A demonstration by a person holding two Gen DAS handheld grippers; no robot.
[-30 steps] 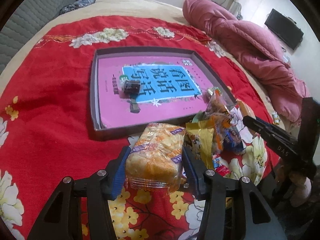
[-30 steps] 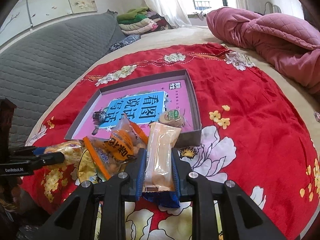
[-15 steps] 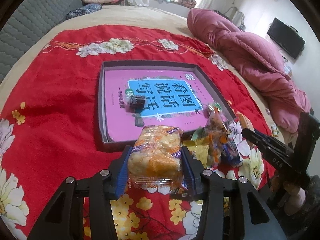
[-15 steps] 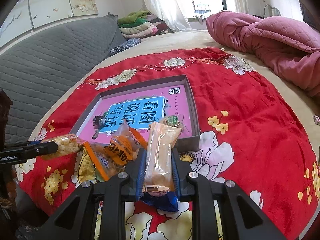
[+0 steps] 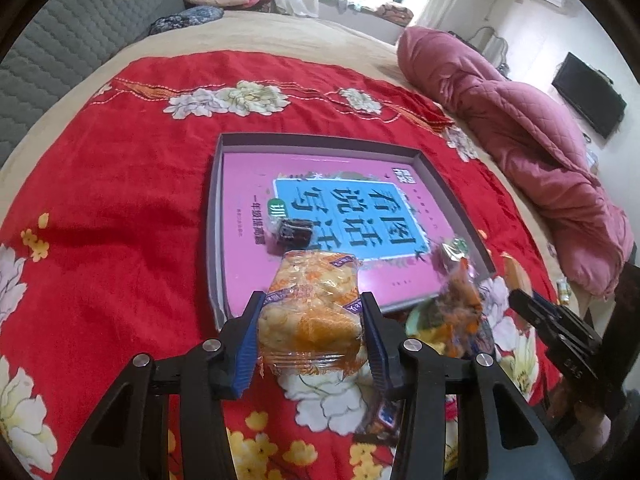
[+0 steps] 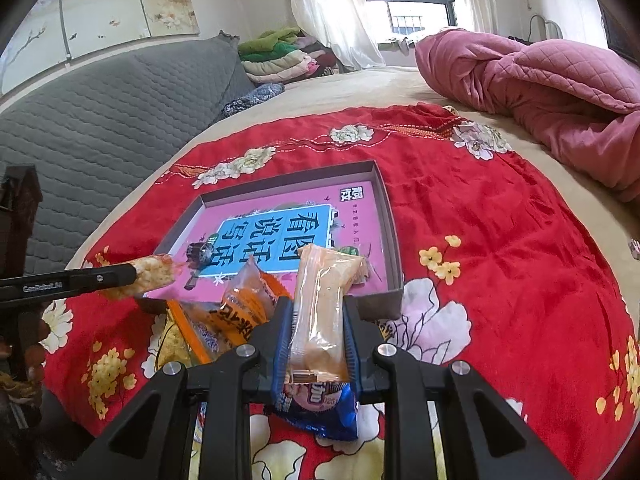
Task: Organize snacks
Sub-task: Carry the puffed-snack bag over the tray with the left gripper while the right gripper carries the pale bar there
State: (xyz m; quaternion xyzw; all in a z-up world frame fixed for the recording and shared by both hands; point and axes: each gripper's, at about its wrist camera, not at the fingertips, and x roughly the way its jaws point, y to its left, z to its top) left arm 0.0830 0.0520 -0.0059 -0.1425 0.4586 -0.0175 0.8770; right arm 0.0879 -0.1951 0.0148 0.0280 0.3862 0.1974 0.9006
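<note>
The left tongs [image 5: 310,322] squeeze a clear-wrapped yellow bread pack [image 5: 310,304] over the near edge of the flat grey box [image 5: 214,216]. Right of it, the right tongs [image 6: 316,344] squeeze a long orange-wrapped cake [image 6: 322,304], just before that box.

Clear-wrapped orange-yellow bread pack [image 5: 310,312] held just above the grey box's [image 5: 214,216] near-left rim. Long pale-orange pack [image 6: 322,312] upright nr box's near-right corner. Small dark snack [image 5: 292,234] inside box, w/ green-topped one [image 5: 452,248] inside near-right corner. Loose snack pile [image 6: 224,320] just outside near wall.
</note>
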